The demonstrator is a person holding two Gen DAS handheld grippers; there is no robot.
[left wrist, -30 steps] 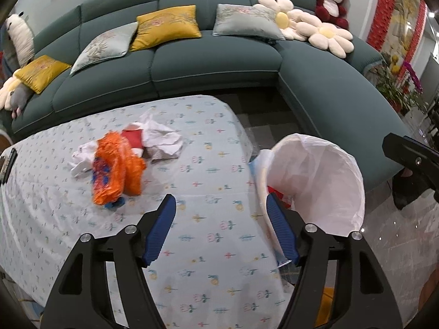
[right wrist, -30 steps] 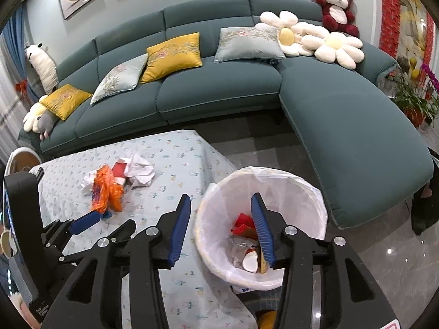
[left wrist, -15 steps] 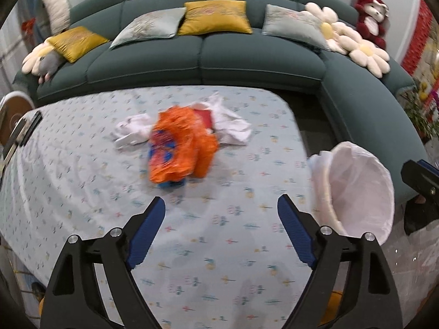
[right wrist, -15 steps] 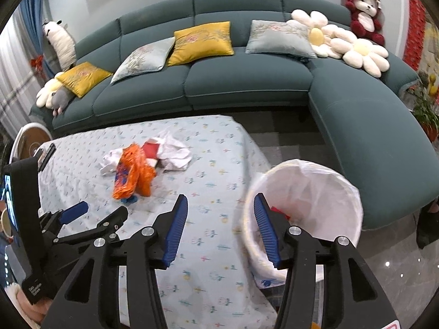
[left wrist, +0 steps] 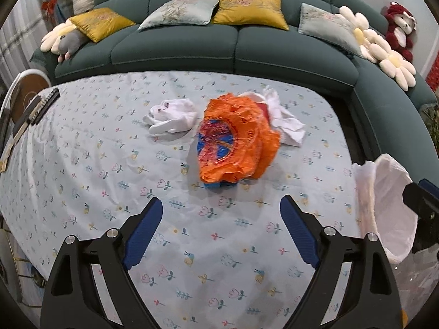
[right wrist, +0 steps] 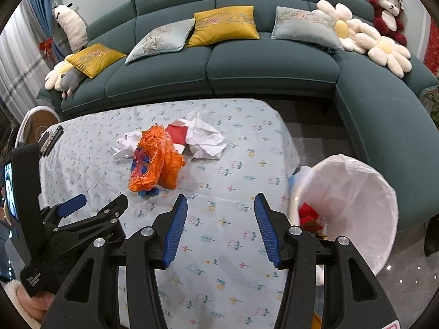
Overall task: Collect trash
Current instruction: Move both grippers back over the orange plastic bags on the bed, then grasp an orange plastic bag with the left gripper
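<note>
Left gripper (left wrist: 221,216) hangs over the flowered tablecloth (left wrist: 82,170), its blue-padded jaws wide apart and just widened further, with nothing between them; the crumpled orange plastic bag (left wrist: 236,139) lies ahead of the tips, apart from them. Right gripper (right wrist: 221,219) stands about half spread, also empty, angled down at the cloth beside the white-lined trash bin (right wrist: 354,205). Both tools tilt steeply downward toward the table.

Under the orange bag something blue (left wrist: 215,185) pokes out, too covered to name. A red piece (right wrist: 177,133) sits half buried between the bag and the crumpled white paper (right wrist: 205,139); a second white wad (left wrist: 171,118) lies just left of the bag. Inside the bin only a red scrap (right wrist: 308,216) shows, the rest blocked by the right finger and the rim. In the left view the bin is cut by the frame edge. At the lower left of the right view, the hand (right wrist: 38,305) on the left tool is mostly out of frame
</note>
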